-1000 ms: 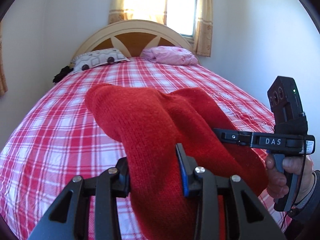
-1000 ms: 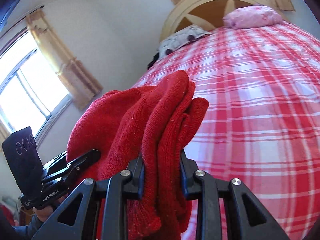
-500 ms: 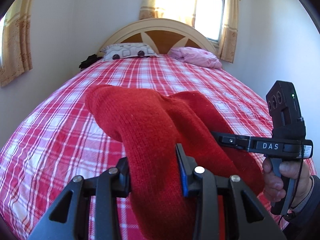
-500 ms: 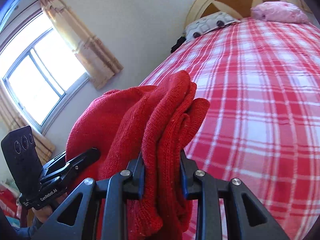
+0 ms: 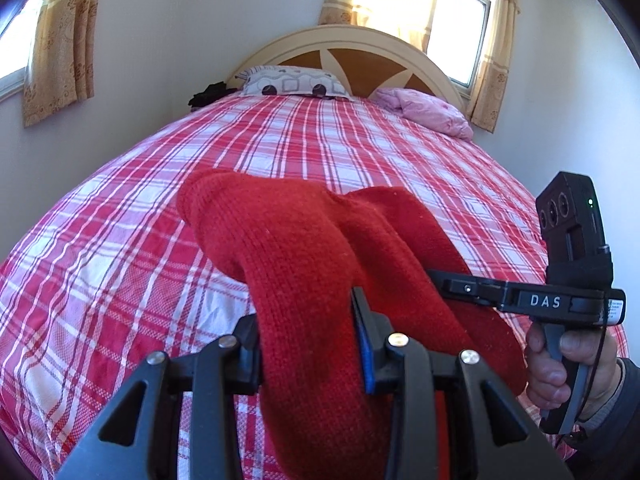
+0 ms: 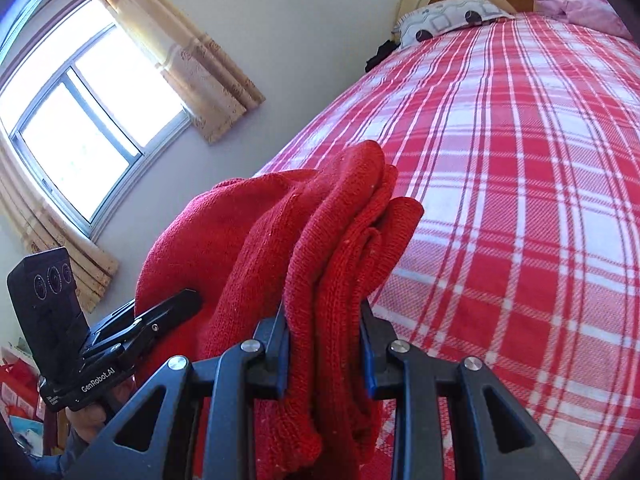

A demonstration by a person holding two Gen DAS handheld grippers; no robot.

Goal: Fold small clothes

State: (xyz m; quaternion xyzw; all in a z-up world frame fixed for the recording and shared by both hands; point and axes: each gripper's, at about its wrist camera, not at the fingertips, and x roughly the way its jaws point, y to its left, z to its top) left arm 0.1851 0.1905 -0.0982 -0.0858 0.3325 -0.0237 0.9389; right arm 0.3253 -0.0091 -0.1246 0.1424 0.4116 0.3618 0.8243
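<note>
A red knitted garment [image 5: 296, 256] hangs bunched between both grippers above the bed. My left gripper [image 5: 308, 344] is shut on a thick fold of it, the knit bulging over the jaws. In the right wrist view my right gripper [image 6: 324, 344] is shut on several layers of the same red garment [image 6: 340, 248]. The right gripper [image 5: 448, 280] also shows at the right of the left wrist view, in a hand [image 5: 560, 364], its tip buried in the knit. The left gripper [image 6: 188, 300] shows at the lower left of the right wrist view, pressed into the knit.
Below lies a bed with a red and white plaid cover [image 5: 120, 260]. A patterned pillow [image 5: 292, 82] and a pink pillow [image 5: 428, 114] lie by the wooden headboard [image 5: 348, 52]. A dark item [image 5: 210, 94] sits at the far left corner. Curtained windows [image 6: 84, 132] are on the walls.
Both grippers have swung across the room and sunk a little with the red garment held; the headboard now sits nearer centre in the left view, and the side window fills more of the right view.
</note>
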